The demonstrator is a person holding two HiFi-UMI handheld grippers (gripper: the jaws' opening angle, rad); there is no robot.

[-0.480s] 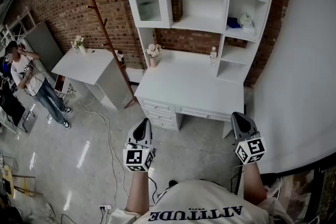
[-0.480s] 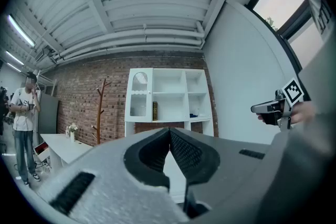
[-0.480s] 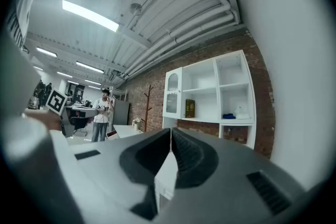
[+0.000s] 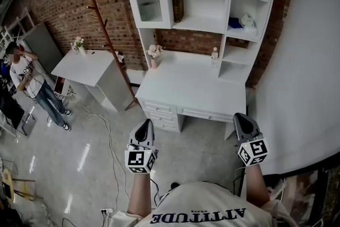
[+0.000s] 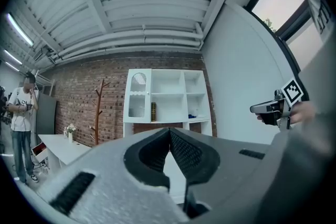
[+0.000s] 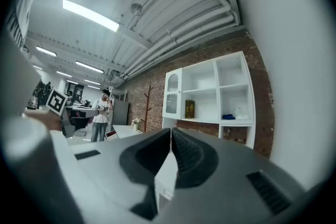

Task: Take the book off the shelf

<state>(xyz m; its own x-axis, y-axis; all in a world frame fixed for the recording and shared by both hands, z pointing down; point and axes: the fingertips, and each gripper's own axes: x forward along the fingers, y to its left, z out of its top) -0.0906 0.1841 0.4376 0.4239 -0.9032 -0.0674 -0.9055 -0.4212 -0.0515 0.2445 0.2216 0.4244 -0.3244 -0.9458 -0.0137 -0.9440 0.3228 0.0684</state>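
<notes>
The grippers have not visibly moved since the earlier frame. The left gripper [image 4: 145, 126] and the right gripper [image 4: 240, 118] hang level in the same spots, short of the desk [image 4: 191, 90]. Each has its jaws pressed together with nothing between them. The book [image 4: 178, 6] stands upright on the shelf [image 4: 204, 24], at the left end of the middle compartment, well apart from both grippers.
</notes>
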